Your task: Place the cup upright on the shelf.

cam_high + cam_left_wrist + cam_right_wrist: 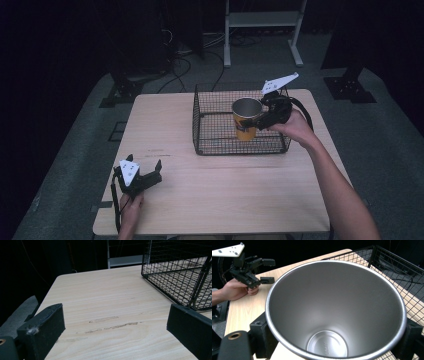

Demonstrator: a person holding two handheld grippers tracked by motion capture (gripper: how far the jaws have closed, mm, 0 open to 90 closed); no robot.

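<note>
The right tool (261,118) is clamped on a cup (247,119), one jaw pressed against each side of it just under the rim. The cup stands upright, yellow outside and bare steel inside, with nothing in it. In the right gripper view its mouth (335,307) sits directly between the two jaws. Around tool and cup is a black wire basket (200,125), with the cup inside it near its right end; whether the cup touches the basket floor cannot be told. The basket rests on the far half of the wooden tabletop (225,190).

The left tool (145,176) is well apart from the basket, low over the near left corner of the tabletop. Its jaws are spread wide with bare wood between them.
</note>
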